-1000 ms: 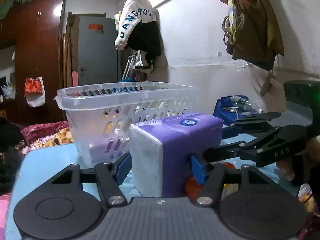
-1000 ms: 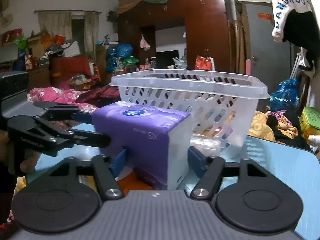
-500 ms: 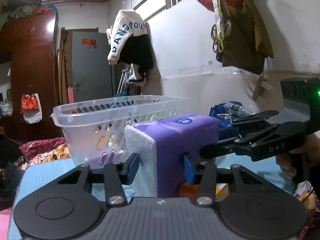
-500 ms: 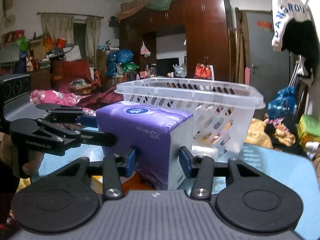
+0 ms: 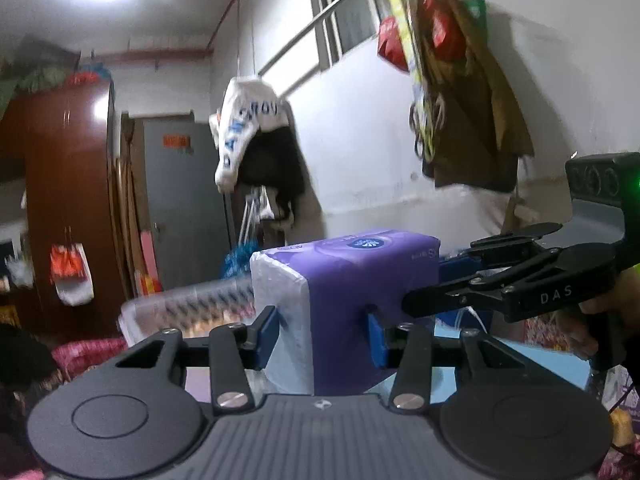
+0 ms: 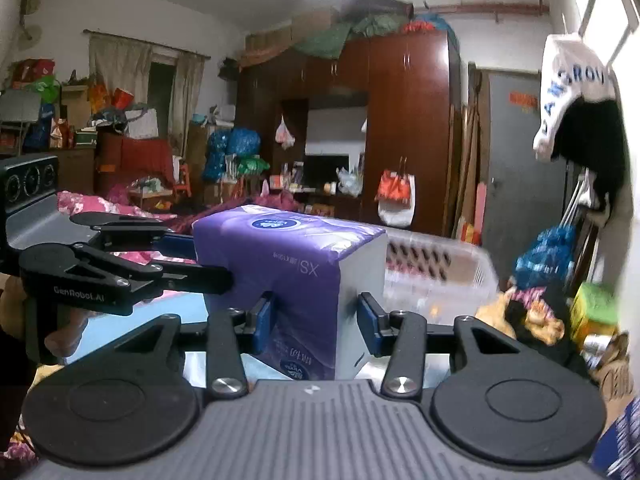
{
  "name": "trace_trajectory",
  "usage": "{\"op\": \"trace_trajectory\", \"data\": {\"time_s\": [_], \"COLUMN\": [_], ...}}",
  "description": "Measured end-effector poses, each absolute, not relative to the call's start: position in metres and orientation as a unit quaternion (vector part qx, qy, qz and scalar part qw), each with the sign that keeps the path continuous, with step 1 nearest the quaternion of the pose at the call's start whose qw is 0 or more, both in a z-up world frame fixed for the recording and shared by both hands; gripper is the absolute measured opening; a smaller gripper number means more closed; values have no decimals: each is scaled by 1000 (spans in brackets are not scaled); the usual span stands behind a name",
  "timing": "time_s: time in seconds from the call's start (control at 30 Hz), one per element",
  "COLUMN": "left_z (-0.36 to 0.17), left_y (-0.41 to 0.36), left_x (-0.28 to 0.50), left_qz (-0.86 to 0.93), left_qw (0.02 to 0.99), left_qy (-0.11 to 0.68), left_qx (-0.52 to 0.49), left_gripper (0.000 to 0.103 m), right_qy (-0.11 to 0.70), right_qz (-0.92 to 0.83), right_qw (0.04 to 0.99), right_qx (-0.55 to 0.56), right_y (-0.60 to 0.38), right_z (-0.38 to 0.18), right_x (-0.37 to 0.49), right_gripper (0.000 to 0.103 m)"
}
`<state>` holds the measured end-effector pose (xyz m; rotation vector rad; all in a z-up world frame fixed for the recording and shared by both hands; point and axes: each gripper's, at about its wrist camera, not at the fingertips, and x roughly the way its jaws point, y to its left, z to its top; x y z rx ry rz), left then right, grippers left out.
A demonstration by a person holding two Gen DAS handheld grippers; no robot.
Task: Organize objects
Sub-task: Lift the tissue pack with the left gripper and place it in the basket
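A purple and white tissue pack (image 5: 352, 296) is held between both grippers, lifted above the blue table. My left gripper (image 5: 322, 330) is shut on one end of it. My right gripper (image 6: 316, 316) is shut on the other end of the pack (image 6: 296, 268). Each gripper shows in the other's view, the right one (image 5: 500, 284) and the left one (image 6: 132, 268). A clear plastic basket (image 5: 184, 312) stands behind and below the pack, blurred; it also shows in the right wrist view (image 6: 436, 272).
The blue table (image 6: 132, 320) lies under the pack. A white wall with hanging bags (image 5: 460, 92) is on the right. A brown wardrobe (image 6: 400, 128), a grey door (image 5: 180, 208) and cluttered bedding (image 6: 100, 204) lie beyond.
Both grippers closed on the tissue pack and lifted it; the basket now sits lower in both views and its rim is below the pack's top.
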<state>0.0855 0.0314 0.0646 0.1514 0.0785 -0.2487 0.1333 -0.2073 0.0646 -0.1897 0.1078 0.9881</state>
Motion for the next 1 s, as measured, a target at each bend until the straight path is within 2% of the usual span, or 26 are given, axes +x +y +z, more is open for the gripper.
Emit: {"op": "trace_trajectory", "data": {"time_s": [0.2, 0.37, 0.67, 1.0], "left_z": [131, 159, 132, 94], "left_y": [27, 32, 58, 74], "left_x": [103, 134, 195, 233], "left_qz": [-116, -109, -76, -25], "left_qw": [989, 989, 991, 988], "left_qy": [7, 2, 58, 121], "left_qx": [96, 101, 92, 97], "left_gripper": [48, 48, 47, 47], "right_qy": [14, -2, 40, 83], "right_qz": [458, 440, 429, 403], "right_qw": [884, 893, 896, 900], "right_qx": [-91, -97, -107, -144], "right_y": [-200, -182, -135, -103], "right_z": [120, 144, 110, 66], "right_x": [146, 171, 217, 231], "right_gripper": [47, 47, 46, 46]}}
